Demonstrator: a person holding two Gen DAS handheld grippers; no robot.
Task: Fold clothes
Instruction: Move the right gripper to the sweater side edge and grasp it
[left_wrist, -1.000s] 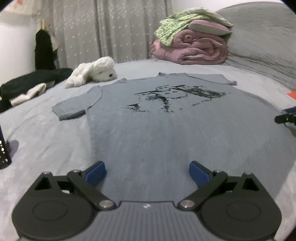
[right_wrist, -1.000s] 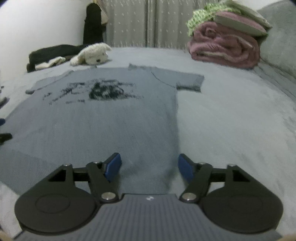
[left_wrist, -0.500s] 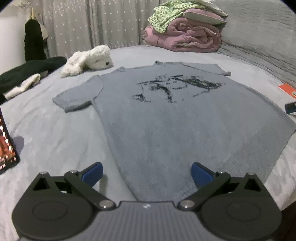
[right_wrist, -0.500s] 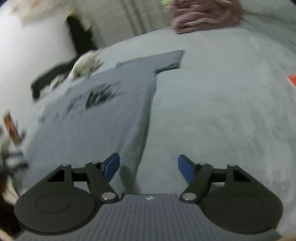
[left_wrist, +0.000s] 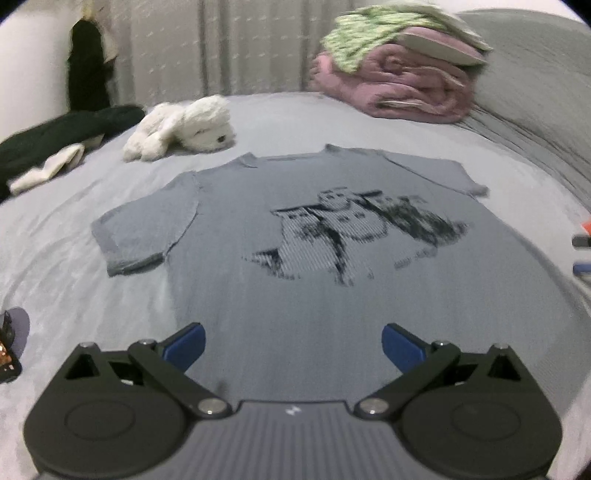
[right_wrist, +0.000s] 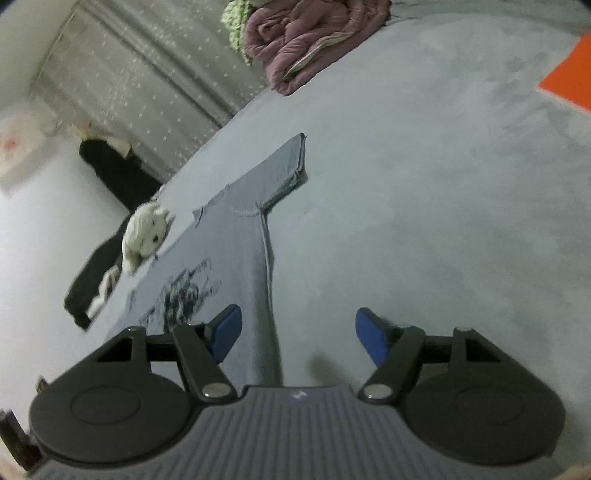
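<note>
A grey T-shirt (left_wrist: 295, 266) lies flat, print side up, on the bed (right_wrist: 424, 203), collar at the far end. No fold is made yet; this looks like the approach to a first grasp. The left gripper (left_wrist: 291, 341) hangs over the near hem, jaws wide and empty. The right gripper (right_wrist: 297, 332), tilted, straddles the shirt's right side edge, jaws also wide, nothing held. Next, each probably needs to drop and pinch cloth, then carry it across.

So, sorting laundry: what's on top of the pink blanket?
A green patterned cloth and a flat pale cushion lie on the folded pink blanket. Anything beneath them is covered.
</note>
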